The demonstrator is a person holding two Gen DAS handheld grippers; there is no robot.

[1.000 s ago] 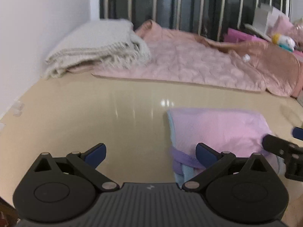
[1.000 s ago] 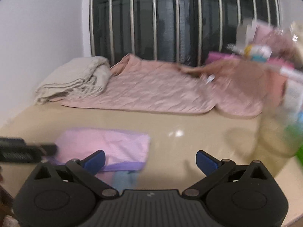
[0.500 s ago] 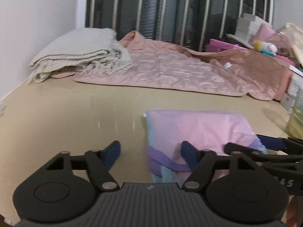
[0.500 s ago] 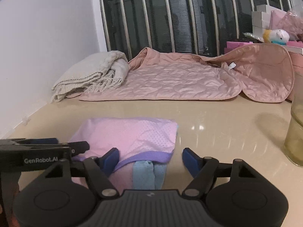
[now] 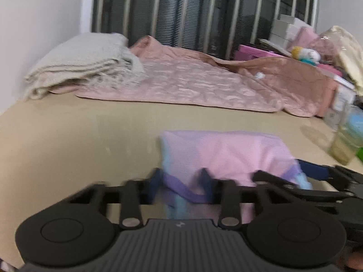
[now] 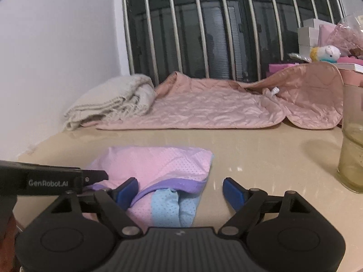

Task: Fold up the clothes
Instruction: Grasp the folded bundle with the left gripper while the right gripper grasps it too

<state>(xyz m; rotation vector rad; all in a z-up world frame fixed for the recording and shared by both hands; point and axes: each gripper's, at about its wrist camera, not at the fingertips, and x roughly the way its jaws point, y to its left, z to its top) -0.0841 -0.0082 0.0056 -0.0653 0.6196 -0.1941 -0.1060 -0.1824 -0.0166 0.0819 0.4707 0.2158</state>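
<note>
Left gripper (image 5: 181, 181) is closing on the near purple hem of the folded pink garment (image 6: 158, 165) lying on the table (image 6: 261, 158), right gripper (image 6: 180, 190) spreading around its corner, near a glass (image 6: 352, 149) holding yellowish liquid.

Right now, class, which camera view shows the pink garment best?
The right wrist view: the pink garment is sharp there, with its dotted weave, purple band and blue inner layer clear. The left wrist view shows the same garment blurred, its near edge hidden behind the left gripper, whose jaws are closing around the purple band.
</note>
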